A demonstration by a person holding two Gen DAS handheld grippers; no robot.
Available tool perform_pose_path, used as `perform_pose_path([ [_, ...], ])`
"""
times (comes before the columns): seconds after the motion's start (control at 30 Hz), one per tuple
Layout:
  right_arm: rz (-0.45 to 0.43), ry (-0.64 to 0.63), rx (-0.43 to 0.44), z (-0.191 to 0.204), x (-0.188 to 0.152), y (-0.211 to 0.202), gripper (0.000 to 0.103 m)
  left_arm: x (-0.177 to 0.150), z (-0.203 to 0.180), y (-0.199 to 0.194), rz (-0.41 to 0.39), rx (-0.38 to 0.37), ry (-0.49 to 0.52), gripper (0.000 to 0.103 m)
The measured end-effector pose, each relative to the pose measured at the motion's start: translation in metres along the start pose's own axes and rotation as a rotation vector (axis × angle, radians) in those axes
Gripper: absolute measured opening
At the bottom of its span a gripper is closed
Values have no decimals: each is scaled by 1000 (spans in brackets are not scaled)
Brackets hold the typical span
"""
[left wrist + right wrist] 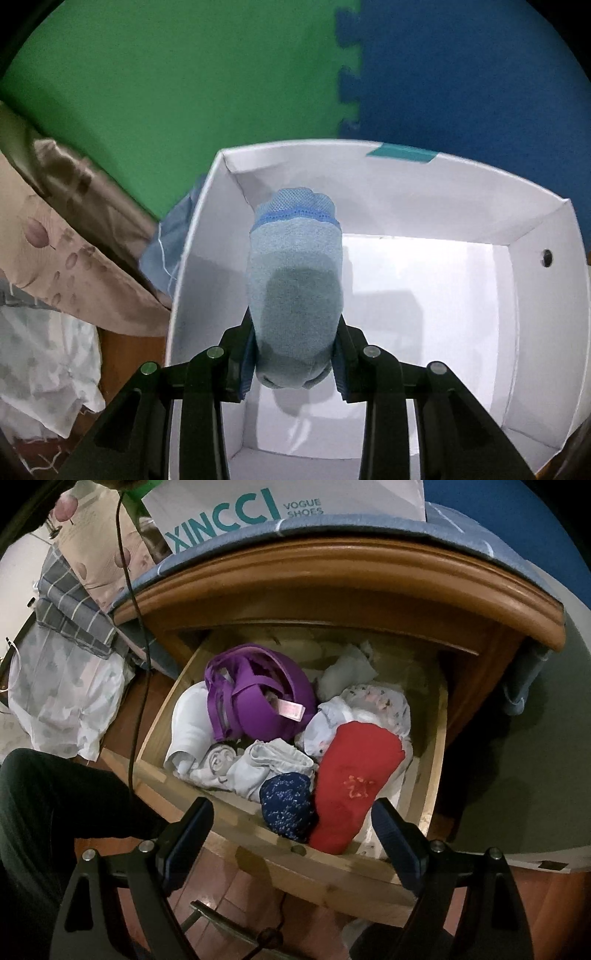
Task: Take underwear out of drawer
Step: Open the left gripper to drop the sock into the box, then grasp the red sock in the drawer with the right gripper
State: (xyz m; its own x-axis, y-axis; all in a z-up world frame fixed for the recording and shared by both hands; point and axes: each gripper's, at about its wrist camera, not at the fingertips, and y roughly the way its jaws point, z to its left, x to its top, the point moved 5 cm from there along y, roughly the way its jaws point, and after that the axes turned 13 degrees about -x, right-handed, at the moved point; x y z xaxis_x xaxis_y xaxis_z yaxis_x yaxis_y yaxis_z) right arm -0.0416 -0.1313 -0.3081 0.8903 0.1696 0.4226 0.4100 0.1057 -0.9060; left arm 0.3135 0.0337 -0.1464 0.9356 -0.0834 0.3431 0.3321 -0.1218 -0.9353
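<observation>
Your left gripper (293, 363) clamps a light-blue garment (293, 280) whose near end hides its fingertips, above the white box (424, 199). Your right gripper (293, 834) gapes wide, empty, over the drawer (229, 823).

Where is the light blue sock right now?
In the left wrist view, the light blue sock is pinched in the left gripper, hanging over the open white box.

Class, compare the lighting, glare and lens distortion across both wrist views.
Left wrist view: bright, with glare on the white box floor behind the blue garment. Right wrist view: dimmer, shadowed at the back of the drawer. Both show fisheye bending and dark corners.
</observation>
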Motion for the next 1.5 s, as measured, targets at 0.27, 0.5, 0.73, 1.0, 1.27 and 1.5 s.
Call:
perform_pose_path([
  [0.27, 16, -6, 0, 3, -1, 4, 89, -1, 1, 21, 42, 23, 15, 31],
  [0.5, 22, -3, 0, 2, -1, 6, 89, 1, -1, 21, 42, 36, 31, 31],
  [0.73, 29, -8, 1, 3, -2, 6, 89, -2, -6, 20, 48, 37, 37, 31],
  [1.0, 32, -1, 1, 3, -1, 7, 89, -5, -12, 21, 70, 40, 63, 44],
  [1.27, -2, 118, -1, -21, 8, 6, 89, -32, -23, -51, -182, 5, 155, 68],
  [1.5, 49, 157, -32, -28, 0, 20, 89, -172, 7, -193, -803, -119, 286, 103],
])
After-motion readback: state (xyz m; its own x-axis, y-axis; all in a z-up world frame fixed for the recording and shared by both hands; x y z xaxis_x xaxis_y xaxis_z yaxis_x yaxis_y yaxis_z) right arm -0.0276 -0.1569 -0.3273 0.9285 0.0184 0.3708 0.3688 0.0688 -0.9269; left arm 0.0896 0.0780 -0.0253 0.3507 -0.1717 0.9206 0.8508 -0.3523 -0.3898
